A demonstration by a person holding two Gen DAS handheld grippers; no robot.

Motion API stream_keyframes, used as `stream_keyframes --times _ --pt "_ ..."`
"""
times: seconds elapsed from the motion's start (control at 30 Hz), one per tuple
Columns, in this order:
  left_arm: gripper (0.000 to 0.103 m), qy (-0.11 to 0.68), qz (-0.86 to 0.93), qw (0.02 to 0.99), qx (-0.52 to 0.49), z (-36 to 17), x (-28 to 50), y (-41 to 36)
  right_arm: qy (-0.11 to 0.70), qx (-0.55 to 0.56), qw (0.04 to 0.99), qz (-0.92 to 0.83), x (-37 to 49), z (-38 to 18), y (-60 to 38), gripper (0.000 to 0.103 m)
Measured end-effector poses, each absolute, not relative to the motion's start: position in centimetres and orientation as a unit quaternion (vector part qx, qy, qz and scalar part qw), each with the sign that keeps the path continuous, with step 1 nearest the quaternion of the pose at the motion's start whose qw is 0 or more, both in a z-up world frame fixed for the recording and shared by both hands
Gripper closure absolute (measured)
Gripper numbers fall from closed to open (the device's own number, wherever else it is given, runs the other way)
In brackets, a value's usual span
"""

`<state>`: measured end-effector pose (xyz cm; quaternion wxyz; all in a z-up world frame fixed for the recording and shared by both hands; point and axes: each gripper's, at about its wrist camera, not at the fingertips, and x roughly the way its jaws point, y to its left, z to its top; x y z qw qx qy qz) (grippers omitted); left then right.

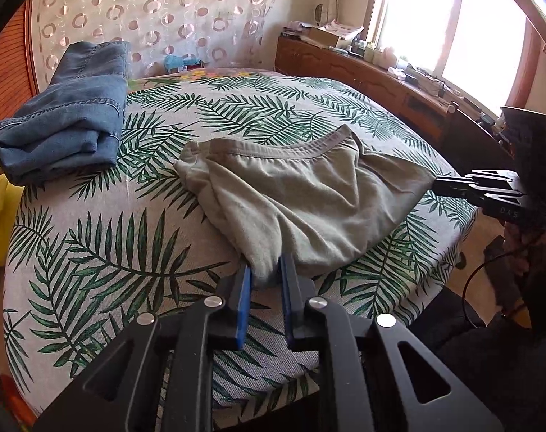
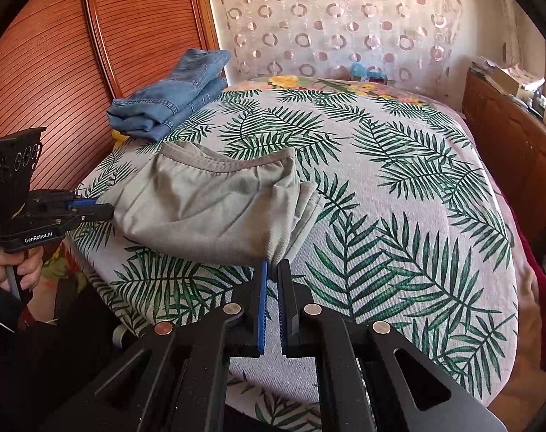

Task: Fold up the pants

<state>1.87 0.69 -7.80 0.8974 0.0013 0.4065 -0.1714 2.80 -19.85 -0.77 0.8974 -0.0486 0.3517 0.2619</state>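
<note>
Both claws clamped on grey pants (image 1: 301, 194), left gripper (image 1: 265, 273) and right gripper (image 2: 272, 264) at opposite corners (folded jeans (image 1: 64, 133) well apart); lift evenly, keep cloth taut.

Black tool (image 2: 272, 270), blue ribbed pads (image 2: 261, 309), silver screws (image 2: 232, 309), white "GenRobot.AI" lettering (image 2: 38, 239).

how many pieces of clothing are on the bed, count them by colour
Grey-green: 1, the shorts pinched by the left gripper and right gripper.
Blue: 1, the folded jeans at the far corner of the bed.
Total: 2
</note>
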Motion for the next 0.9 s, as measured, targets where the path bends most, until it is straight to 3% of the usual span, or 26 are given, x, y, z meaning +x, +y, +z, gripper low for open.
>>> stream_keyframes --times 0.17,0.23,0.33,0.53,0.67,0.9 --pt "0.074 0.398 -0.153 0.905 0.003 -7.5 1.9 0.9 0.341 -0.040 0.906 0.248 2.4 -0.2 -20.8 0.098" --pt "0.042 0.391 -0.147 0.909 0.000 -7.3 2.0 1.2 0.334 -0.037 0.910 0.242 2.2 0.1 -21.1 0.098" --pt "0.022 0.385 -0.144 0.911 -0.007 -7.0 2.4 1.5 0.328 -0.040 0.914 0.236 2.3 0.4 -21.3 0.098" --pt "0.022 0.374 -0.136 0.917 -0.005 -6.4 4.3 1.5 0.322 -0.044 0.915 0.240 3.7 0.7 -20.4 0.098" --pt "0.022 0.369 -0.137 0.919 -0.003 -6.2 6.0 1.1 0.317 -0.049 0.915 0.245 5.5 0.3 -19.4 0.079" --pt "0.022 0.369 -0.133 0.920 -0.004 -6.4 8.1 0.9 0.330 -0.045 0.907 0.259 9.5 -0.7 -17.2 0.078"
